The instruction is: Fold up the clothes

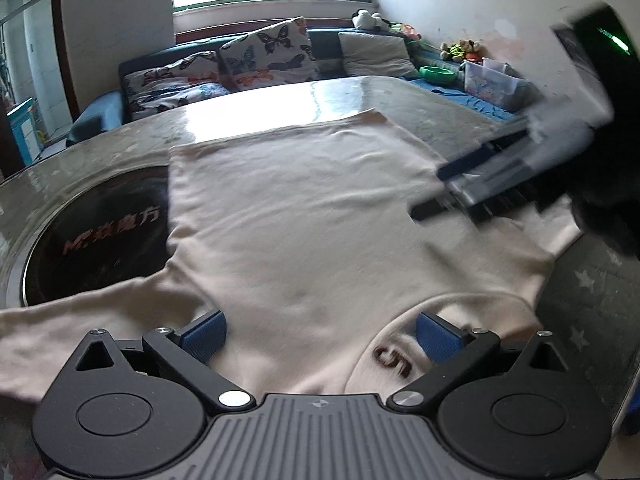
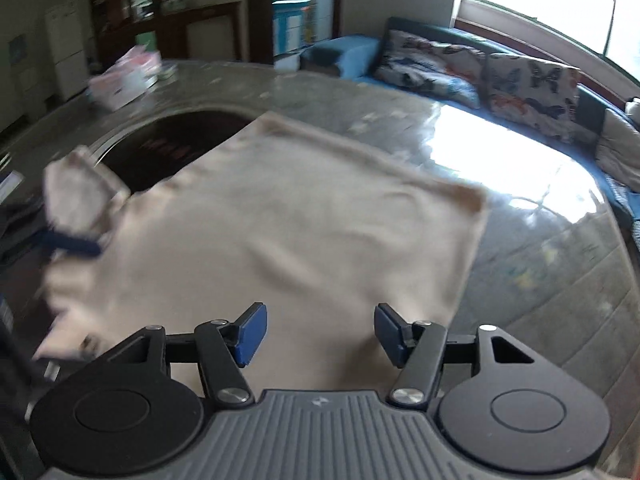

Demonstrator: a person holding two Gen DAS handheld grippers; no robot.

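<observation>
Left wrist view: a cream long-sleeved shirt (image 1: 304, 216) lies spread flat on the round bench (image 1: 420, 98); the left gripper (image 1: 320, 338) hangs released above its collar.

Right wrist view: the right gripper (image 2: 318, 336), blue pads (image 2: 250, 334) apart and grasping nothing, hovers over the shirt's body.

Both the left gripper (image 1: 320, 334) and right gripper (image 2: 320, 334) have black arms, silver screws, blue ribbed pads and grey ridged bodies.

Shirt (image 1: 304, 216) lies on table (image 1: 420, 96), sofa (image 1: 208, 76) apparently just behind.
</observation>
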